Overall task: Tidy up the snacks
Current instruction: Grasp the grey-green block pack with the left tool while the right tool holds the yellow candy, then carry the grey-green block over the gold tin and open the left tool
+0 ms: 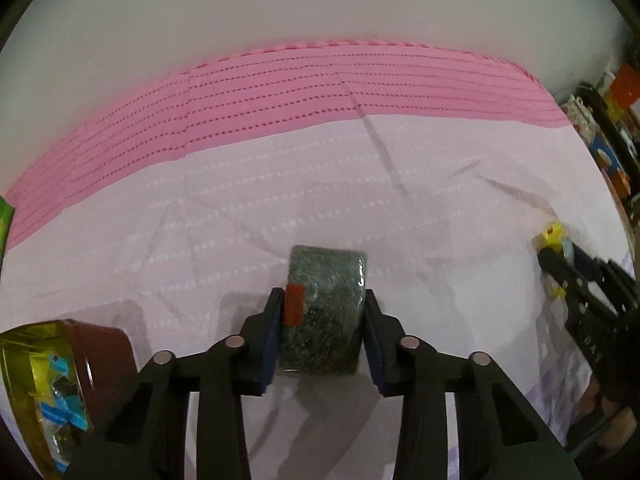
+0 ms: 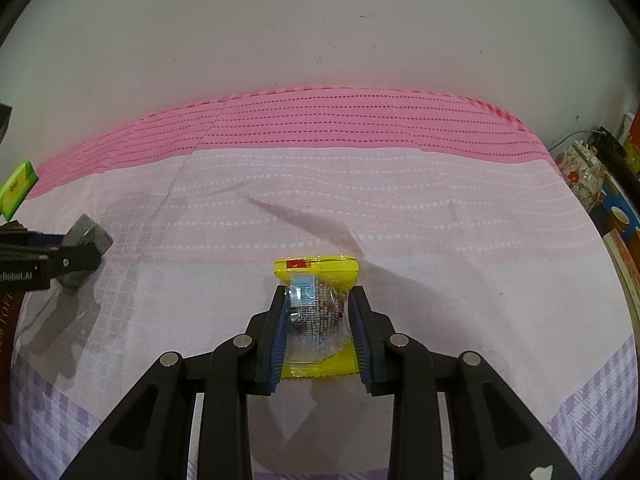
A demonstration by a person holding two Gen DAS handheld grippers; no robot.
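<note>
Gripping grey snack [image 1: 326, 308], yellow packet [image 2: 316, 312]

Cloth [image 2: 440, 216]: pale pink field with rows of white dots, a bright pink band with dotted darker lines at the far edge, lilac-and-white check along the near edge.

Wall [image 2: 320, 20]: off-white, a few dark specks.

Left snack [image 1: 326, 304]: dark grey-green, speckled, glossy wrap, small red tag.

Right snack [image 2: 316, 312]: yellow wrapper, red patch at top, light blue label, clear window over a brown, grid-patterned piece.

Grippers [image 1: 320, 332] [image 2: 318, 328]: black frames, blue pads [image 1: 271, 340], silver pins.

Box [image 1: 44, 384]: gold and maroon, with blue bits.

Pack [image 2: 16, 188]: lime green.
</note>
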